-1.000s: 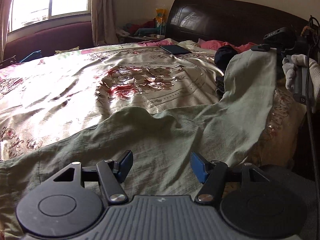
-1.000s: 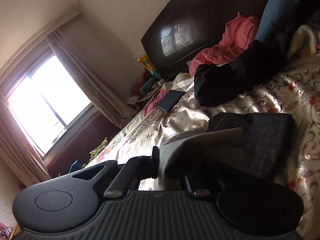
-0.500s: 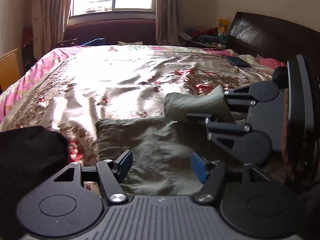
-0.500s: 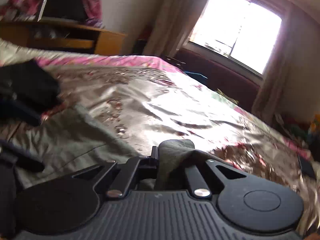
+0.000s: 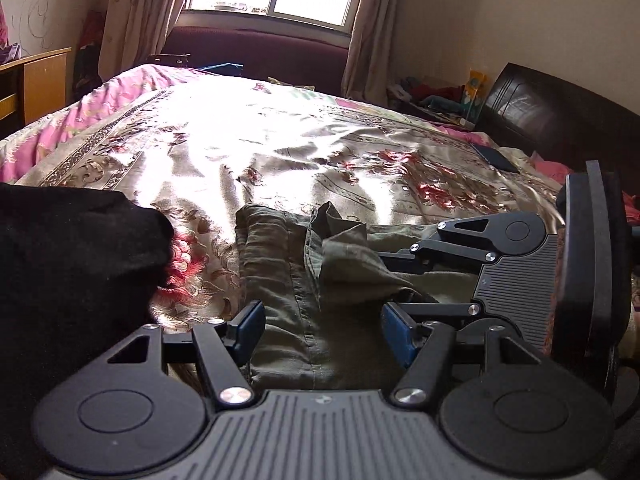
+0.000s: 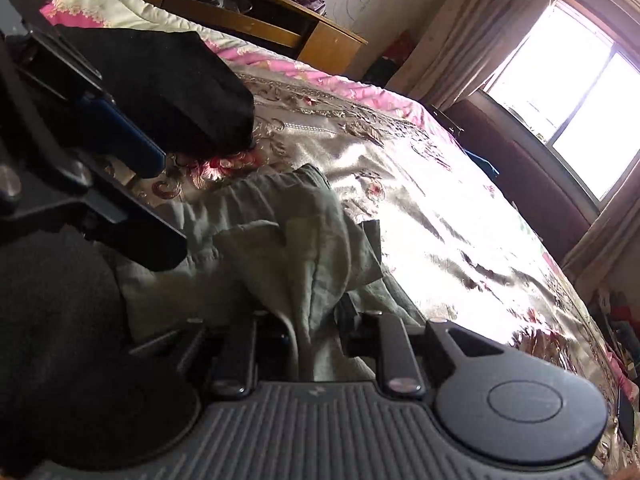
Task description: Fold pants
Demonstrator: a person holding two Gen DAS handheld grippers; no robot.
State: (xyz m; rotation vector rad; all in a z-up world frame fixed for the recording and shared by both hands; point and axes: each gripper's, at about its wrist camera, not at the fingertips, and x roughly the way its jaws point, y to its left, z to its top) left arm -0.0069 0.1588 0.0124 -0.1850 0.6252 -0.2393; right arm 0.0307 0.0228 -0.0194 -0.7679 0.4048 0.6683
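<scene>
Left wrist view: the left gripper (image 5: pixel 322 330) hangs over the green pants (image 5: pixel 296 280), its jaws wide apart and empty, with cloth lying below them, most likely so it can pin or take the near edge. The pants lie doubled on the bed (image 5: pixel 304 152), a loose flap raised at 12 o'clock from the jaws. At 3 o'clock the right gripper (image 5: pixel 390 278) reaches in sideways over the folded layer. A black garment (image 5: pixel 76 260) sits at 9 o'clock, apart from the pants.

Right wrist view: the right gripper's (image 6: pixel 312 330) jaws have just been opening; a ridge of pants (image 6: pixel 296 240) cloth runs between them, slack, so this looks like a release of the carried end onto the lower layer. The left gripper (image 6: pixel 132 184) shows at 10 o'clock.
</scene>
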